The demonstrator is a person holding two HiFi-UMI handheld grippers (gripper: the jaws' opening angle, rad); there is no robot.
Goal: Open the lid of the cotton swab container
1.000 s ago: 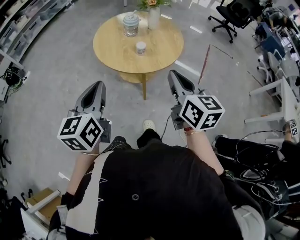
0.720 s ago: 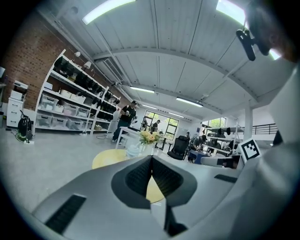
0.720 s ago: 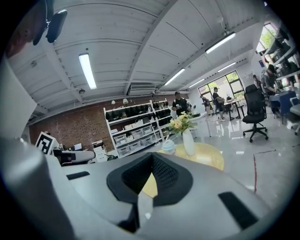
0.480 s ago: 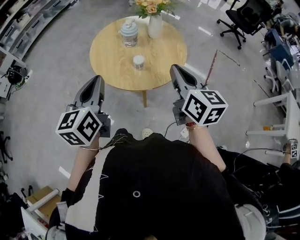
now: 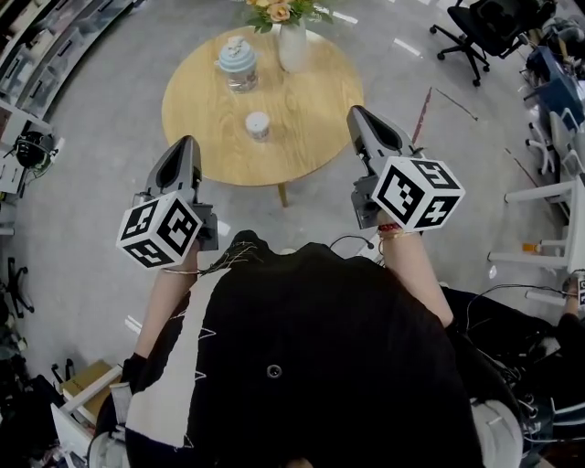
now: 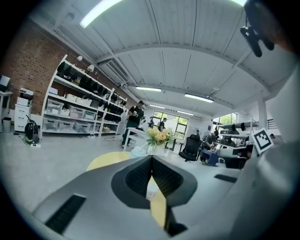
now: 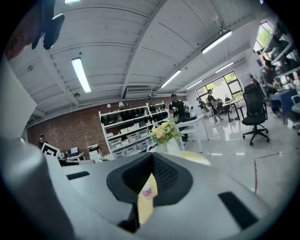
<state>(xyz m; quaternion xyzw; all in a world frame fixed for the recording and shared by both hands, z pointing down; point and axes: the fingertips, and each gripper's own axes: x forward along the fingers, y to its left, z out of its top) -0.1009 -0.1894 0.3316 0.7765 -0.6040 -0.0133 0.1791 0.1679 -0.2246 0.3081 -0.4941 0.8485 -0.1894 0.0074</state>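
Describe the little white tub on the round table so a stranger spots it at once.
Start at the round wooden table. A white flower vase and a glass jar with a pale blue lid stand at its far edge; the little white tub sits alone nearer the middle, the shortest and plainest of the three.

- Round table (image 5: 306, 105): near half lying bare, offering an open approach over the front edge.
- Small white container (image 5: 257, 125): standing alone mid-table, with room showing all round it.
- Blue-lidded jar (image 5: 237, 64) and flower vase (image 5: 292, 41): crowding the far edge, apart from the container.
- Floor (image 5: 101, 164): lying open round the table.
- Office chair (image 5: 489, 23): standing well off, far right.
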